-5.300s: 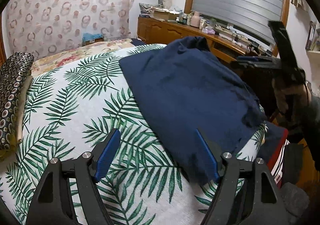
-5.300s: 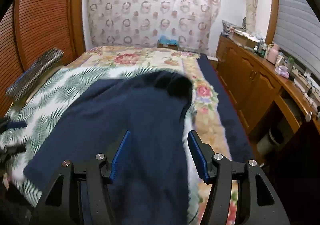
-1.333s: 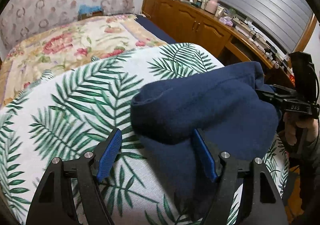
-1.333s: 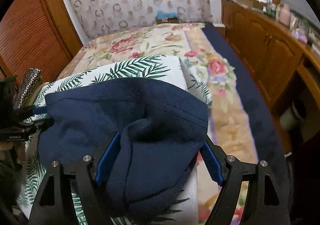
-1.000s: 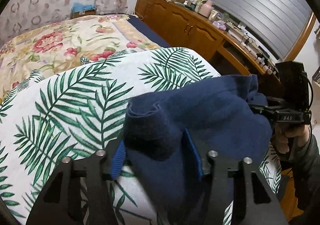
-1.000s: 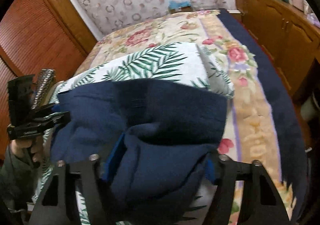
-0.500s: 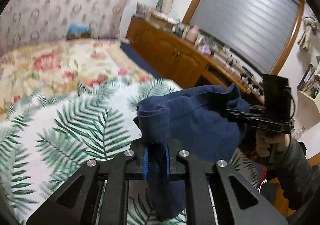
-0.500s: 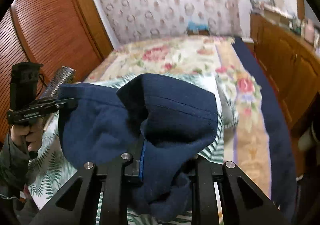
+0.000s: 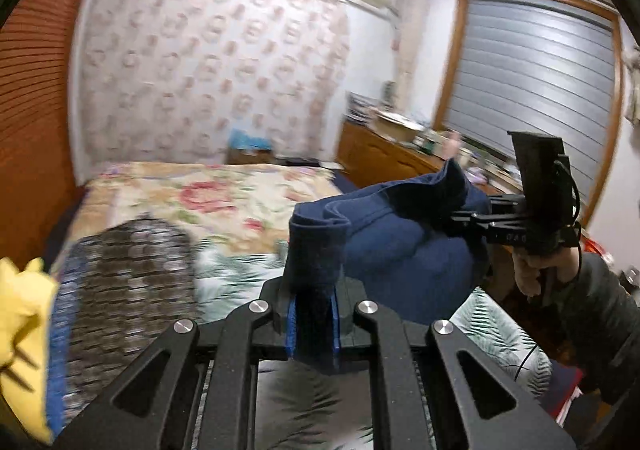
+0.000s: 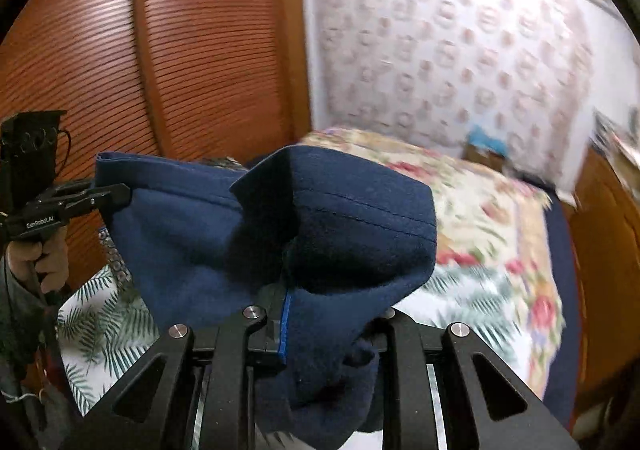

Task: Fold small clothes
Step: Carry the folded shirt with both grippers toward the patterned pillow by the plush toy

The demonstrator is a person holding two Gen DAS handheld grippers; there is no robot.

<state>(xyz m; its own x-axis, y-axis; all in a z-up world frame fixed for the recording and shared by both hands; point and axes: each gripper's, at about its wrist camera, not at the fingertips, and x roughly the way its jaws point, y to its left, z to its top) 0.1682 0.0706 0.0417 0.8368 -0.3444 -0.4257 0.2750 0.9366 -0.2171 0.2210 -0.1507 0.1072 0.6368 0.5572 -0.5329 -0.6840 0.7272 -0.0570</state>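
Note:
A navy blue fleece garment (image 9: 400,250) hangs in the air between both grippers, above the palm-leaf sheet (image 9: 240,262) on the bed. My left gripper (image 9: 314,324) is shut on one folded edge of it. My right gripper (image 10: 298,326) is shut on the other edge, and the garment (image 10: 340,218) bunches over its fingers and hides them. The right gripper also shows in the left wrist view (image 9: 460,216) at the right, and the left gripper in the right wrist view (image 10: 116,192) at the left.
A dark patterned cushion (image 9: 120,270) and something yellow (image 9: 20,310) lie at the left. A floral bedspread (image 9: 208,194) covers the far bed. A wooden sideboard (image 9: 384,162) with clutter runs along the right; a slatted wooden wardrobe (image 10: 140,50) stands on the left.
Both grippers closed on the garment's edges and lifted it off the bed. In the last half second they rose further and the views tilted up toward the wall.

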